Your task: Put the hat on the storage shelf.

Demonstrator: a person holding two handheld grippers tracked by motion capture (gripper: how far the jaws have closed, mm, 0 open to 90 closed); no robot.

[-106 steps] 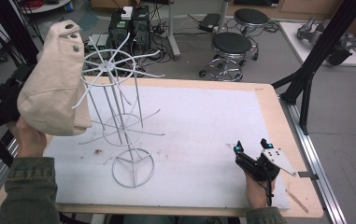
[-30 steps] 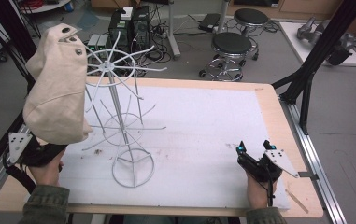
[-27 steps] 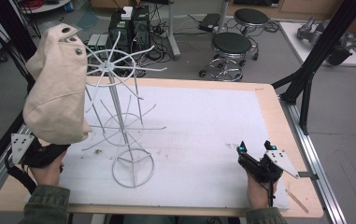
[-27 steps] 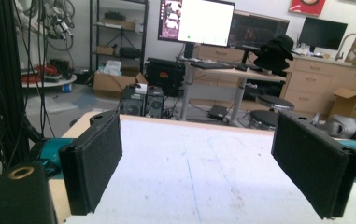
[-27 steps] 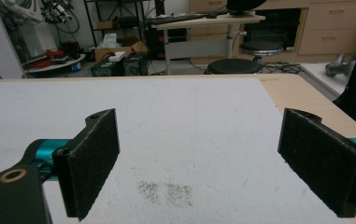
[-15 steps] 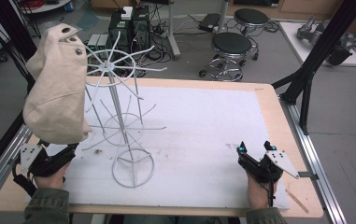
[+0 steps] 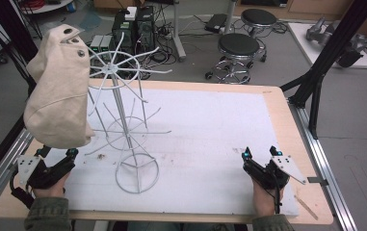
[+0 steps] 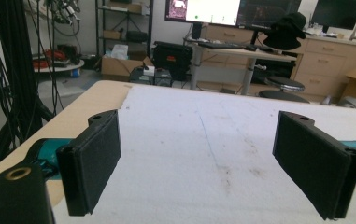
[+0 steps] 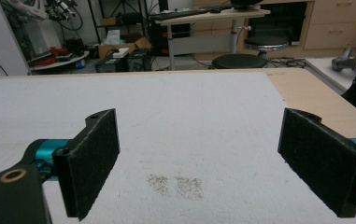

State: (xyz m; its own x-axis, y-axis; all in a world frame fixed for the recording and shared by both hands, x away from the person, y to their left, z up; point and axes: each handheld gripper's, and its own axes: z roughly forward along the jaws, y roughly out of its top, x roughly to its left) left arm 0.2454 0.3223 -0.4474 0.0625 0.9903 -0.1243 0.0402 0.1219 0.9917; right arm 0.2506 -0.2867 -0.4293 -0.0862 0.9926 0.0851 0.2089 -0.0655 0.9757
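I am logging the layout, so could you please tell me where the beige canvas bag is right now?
In the high view, the beige canvas bag hangs at far left from the white wire rack, above the left gripper.

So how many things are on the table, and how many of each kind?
Hat: 1
Wire rack: 1
Grippers: 2, the left gripper and the right gripper
Total: 4

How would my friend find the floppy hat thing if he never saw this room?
Look at the white mat on the wooden table, then the tall white wire rack standing on its left side. The cream cloth hat hangs off the rack's top left prongs. It is the only soft thing there, with small metal eyelets near its crown.
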